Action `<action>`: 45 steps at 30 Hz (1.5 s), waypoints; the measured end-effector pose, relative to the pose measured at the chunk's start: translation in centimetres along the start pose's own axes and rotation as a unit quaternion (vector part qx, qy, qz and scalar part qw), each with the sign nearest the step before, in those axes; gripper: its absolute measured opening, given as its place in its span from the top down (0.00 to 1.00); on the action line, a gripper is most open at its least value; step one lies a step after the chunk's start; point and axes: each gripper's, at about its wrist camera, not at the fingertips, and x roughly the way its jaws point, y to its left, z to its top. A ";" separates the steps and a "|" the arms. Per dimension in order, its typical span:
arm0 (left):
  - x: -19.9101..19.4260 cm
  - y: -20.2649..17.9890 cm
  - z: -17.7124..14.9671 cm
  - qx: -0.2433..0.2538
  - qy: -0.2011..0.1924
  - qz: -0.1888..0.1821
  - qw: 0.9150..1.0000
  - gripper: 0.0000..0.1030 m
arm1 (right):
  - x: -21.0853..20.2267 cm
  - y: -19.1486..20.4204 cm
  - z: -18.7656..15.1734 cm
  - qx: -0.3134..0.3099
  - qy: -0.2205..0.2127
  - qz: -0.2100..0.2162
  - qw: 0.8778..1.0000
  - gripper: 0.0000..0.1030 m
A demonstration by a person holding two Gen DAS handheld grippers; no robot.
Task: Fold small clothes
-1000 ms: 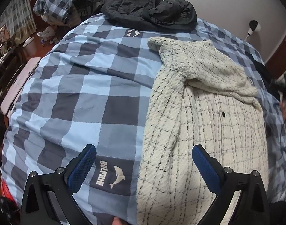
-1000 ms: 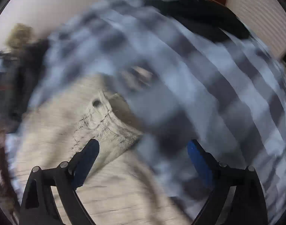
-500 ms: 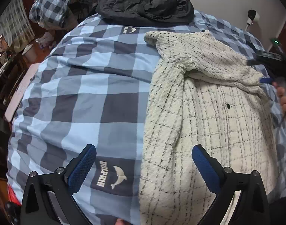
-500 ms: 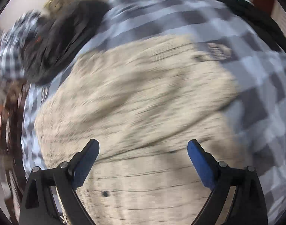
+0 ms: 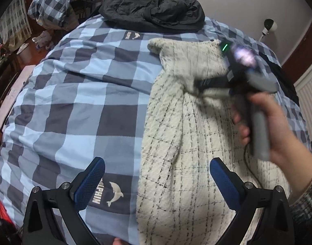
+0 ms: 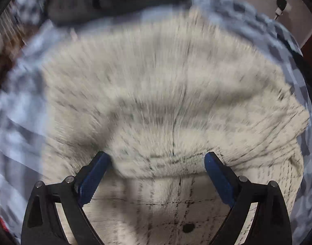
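A cream fleece garment with thin black checks [image 5: 188, 143] lies spread on the blue checked bedcover [image 5: 84, 94], one sleeve folded across its chest. My left gripper [image 5: 156, 183] hovers open above the garment's near left edge, holding nothing. In the left wrist view the right gripper [image 5: 209, 86] reaches over the folded sleeve, held by a hand [image 5: 278, 130]; it is blurred there. The right wrist view shows my right gripper [image 6: 157, 175] open just above the blurred folded sleeve [image 6: 166, 122], with nothing between its blue pads [image 6: 217, 177].
A black jacket [image 5: 151, 10] lies at the far end of the bed. A checked bundle [image 5: 53, 2] is piled at the far left. Dark clothing [image 5: 282, 77] sits by the right edge. A small white camera [image 5: 269, 25] stands against the wall.
The right gripper has swung in from the bed's right side to above the folded sleeve. The left gripper has edged forward slightly and stays open.
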 end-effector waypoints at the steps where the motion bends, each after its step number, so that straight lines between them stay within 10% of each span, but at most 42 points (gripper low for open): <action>1: 0.0 -0.3 0.0 0.002 -0.003 -0.001 1.000 0.00 | 0.9 0.2 -0.2 -0.007 0.006 -0.012 1.000 0.03; 6: 0.6 -1.4 0.2 0.025 -0.014 0.004 1.000 0.00 | -0.3 -0.6 -0.8 -0.010 0.001 -0.026 1.000 0.01; 16: -0.3 -1.6 -0.9 0.064 -0.057 0.082 0.993 0.00 | -16.8 -10.3 -8.1 -0.005 -0.079 0.011 0.997 0.01; 27: -4.7 -1.6 -3.2 0.060 -0.122 0.032 0.990 0.00 | -34.1 -20.6 -18.2 0.013 -0.125 0.051 0.991 0.01; 34: -8.0 -0.9 -4.8 0.046 -0.173 0.059 0.982 0.00 | -31.7 -21.4 -22.6 0.020 -0.140 0.026 0.990 0.01; 41: -5.0 1.5 -5.7 0.010 -0.089 0.046 0.995 0.14 | -19.8 -20.3 -22.3 0.035 -0.082 -0.023 0.996 0.01; 45: -4.4 0.7 -6.3 0.032 -0.076 0.042 0.996 0.14 | -15.0 -20.3 -21.6 0.059 -0.055 0.018 0.997 0.01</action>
